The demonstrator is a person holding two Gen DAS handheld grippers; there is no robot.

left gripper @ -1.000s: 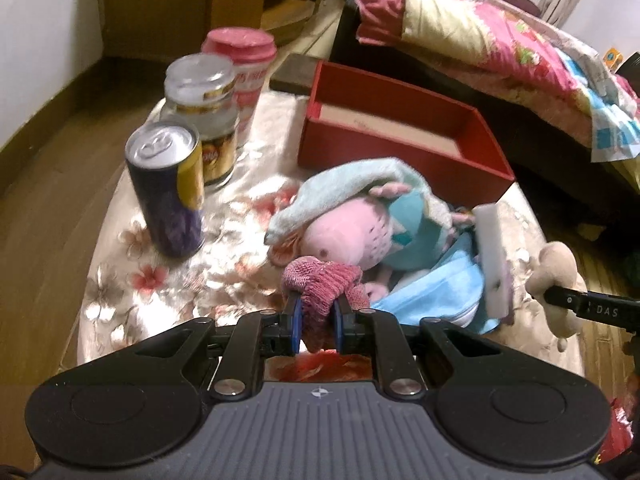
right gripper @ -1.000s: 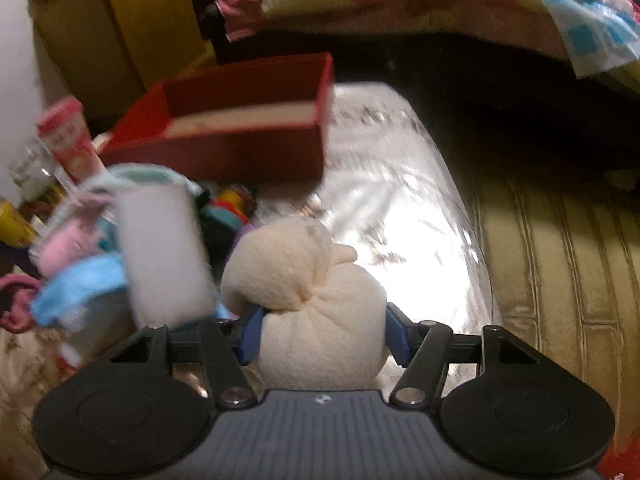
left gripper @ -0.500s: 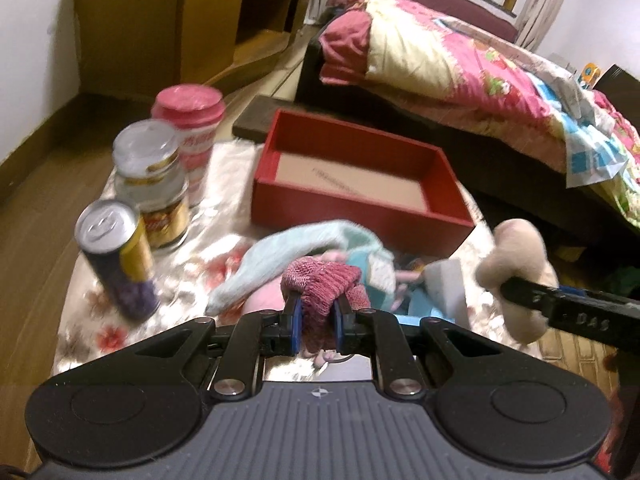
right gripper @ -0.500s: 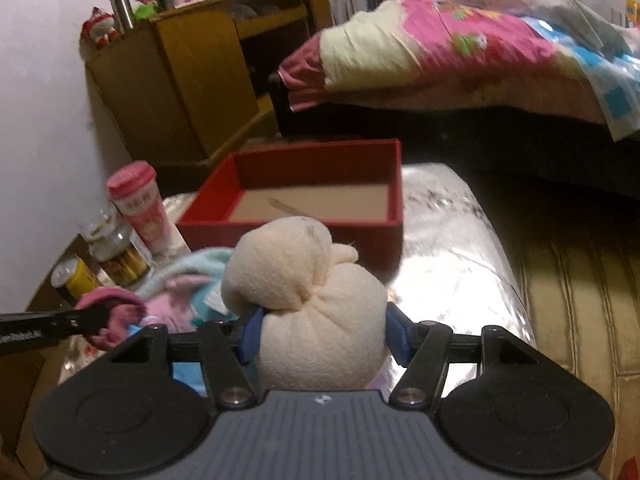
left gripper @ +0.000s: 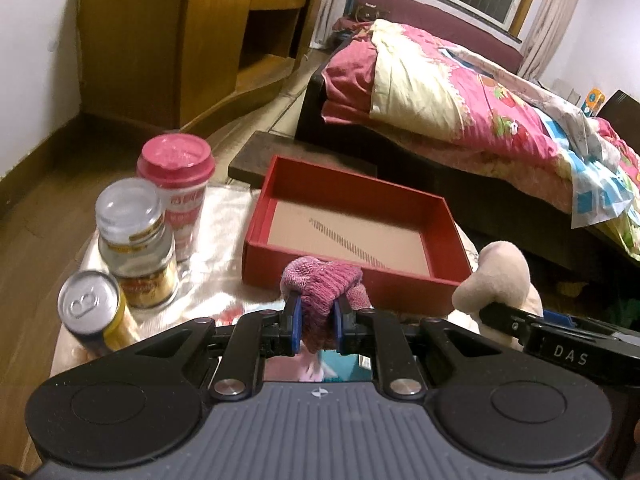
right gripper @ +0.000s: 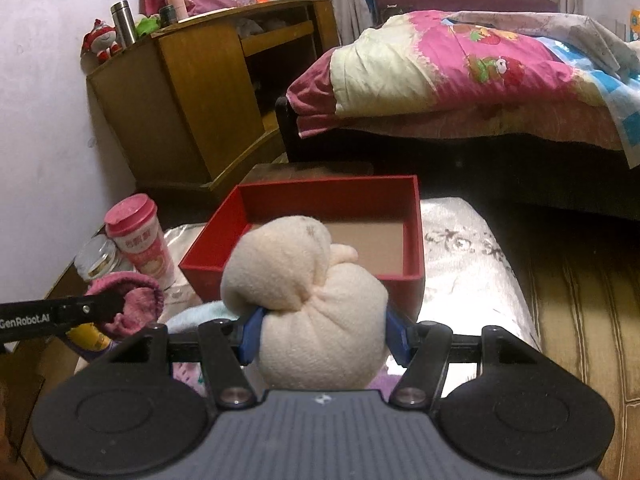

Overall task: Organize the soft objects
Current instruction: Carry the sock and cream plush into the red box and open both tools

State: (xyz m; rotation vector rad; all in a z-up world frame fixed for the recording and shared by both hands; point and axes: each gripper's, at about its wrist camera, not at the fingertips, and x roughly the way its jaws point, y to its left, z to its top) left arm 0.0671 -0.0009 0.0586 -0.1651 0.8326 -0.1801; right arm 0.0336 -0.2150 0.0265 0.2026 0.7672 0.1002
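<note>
Both grippers have risen toward the red box [left gripper: 352, 236], jaws pinching a pink knit [left gripper: 320, 300] and seemingly a cream plush [right gripper: 316, 304].

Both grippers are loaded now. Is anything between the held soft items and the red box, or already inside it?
Nothing visible blocks the way. The left gripper is shut on the pink knitted piece, the right gripper on the cream plush. The red box lies just ahead, its floor bare. The cup, jar and can stand off to the left.
</note>
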